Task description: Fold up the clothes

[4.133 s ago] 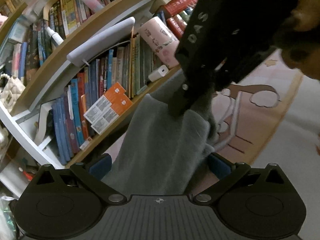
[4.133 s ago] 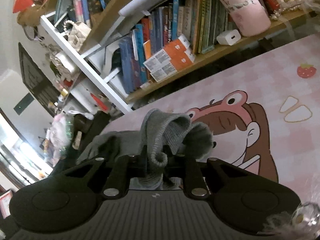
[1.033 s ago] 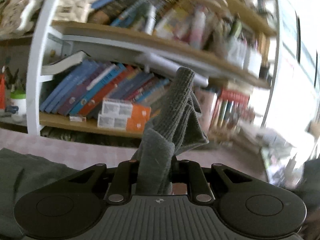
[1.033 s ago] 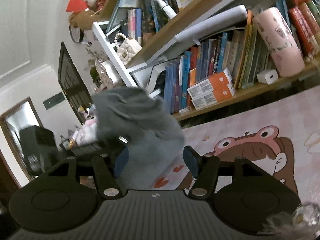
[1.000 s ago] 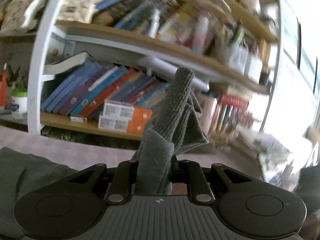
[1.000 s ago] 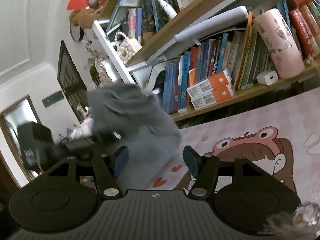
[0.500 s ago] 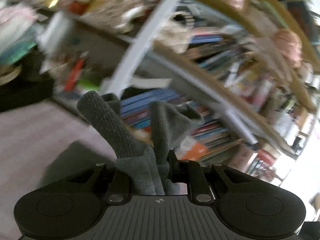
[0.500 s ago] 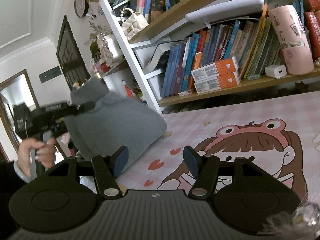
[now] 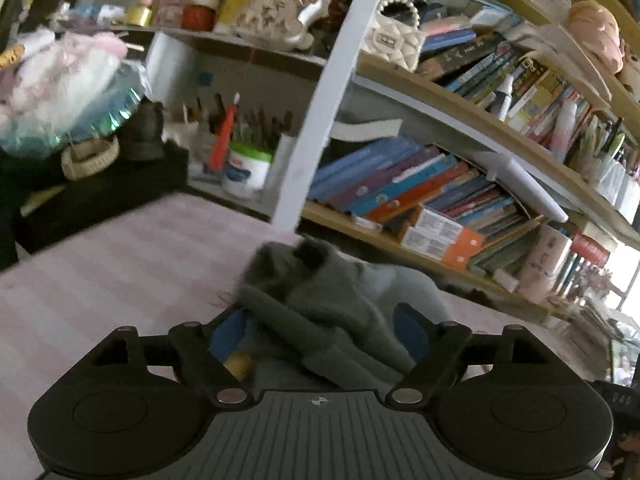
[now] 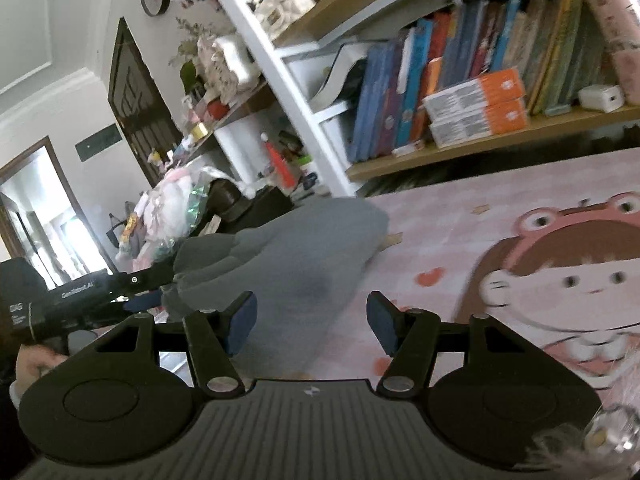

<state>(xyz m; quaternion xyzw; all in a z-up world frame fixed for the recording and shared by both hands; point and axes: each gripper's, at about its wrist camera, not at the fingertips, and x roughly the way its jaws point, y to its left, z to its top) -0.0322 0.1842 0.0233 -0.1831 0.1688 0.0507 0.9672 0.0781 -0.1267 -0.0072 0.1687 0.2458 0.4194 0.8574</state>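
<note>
A grey knitted garment (image 9: 340, 304) lies bunched on the pink table mat (image 9: 120, 272), its near end between the spread fingers of my left gripper (image 9: 320, 326), which is open. In the right wrist view the same garment (image 10: 296, 256) lies in a heap on the mat's left side, with my left gripper (image 10: 160, 284) at its left end. My right gripper (image 10: 312, 318) is open and empty, just in front of the heap.
A bookshelf (image 9: 440, 208) packed with books and orange boxes (image 10: 476, 108) runs along the table's far edge. A pink cylinder (image 9: 544, 256) and white charger (image 10: 600, 98) stand on its lower shelf. The mat shows a cartoon girl (image 10: 560, 272) on the right.
My left gripper has lowered the garment onto the mat and opened its fingers. The right gripper stays open and has shifted closer to the heap.
</note>
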